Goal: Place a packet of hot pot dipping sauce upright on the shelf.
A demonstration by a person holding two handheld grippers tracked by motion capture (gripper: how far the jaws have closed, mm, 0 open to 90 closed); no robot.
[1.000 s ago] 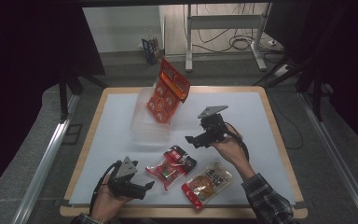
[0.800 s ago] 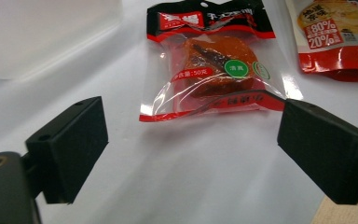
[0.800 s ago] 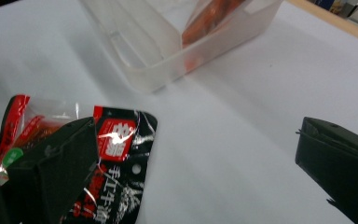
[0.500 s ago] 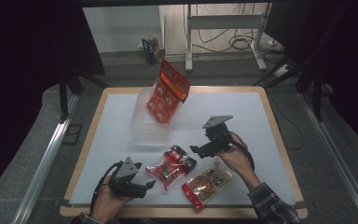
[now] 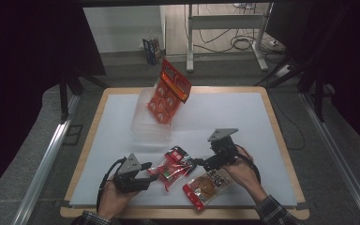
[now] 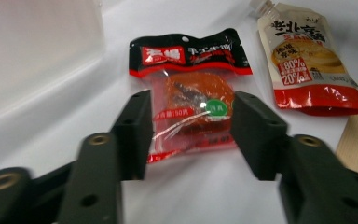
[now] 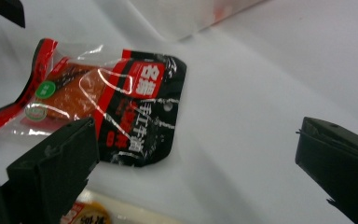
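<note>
The left gripper (image 5: 151,172) stands open, its jaws on either side of the near end of the red and black snack packet (image 6: 192,95), holding nothing. The right gripper (image 5: 198,162) is spread wide and empty, just beyond the packet's black end. An orange pouch (image 5: 207,184) lies just beside the packet, under the right hand (image 5: 243,169). Farther back on the white table (image 5: 225,112), a red bag (image 5: 168,91) leans in a clear tub (image 5: 146,126).

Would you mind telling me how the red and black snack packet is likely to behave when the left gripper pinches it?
The red and black snack packet looks glossy, so probably slippery. Its thin, crinkled film should flop at the edges. It lies flat between the open left gripper jaws, seemingly light.
</note>
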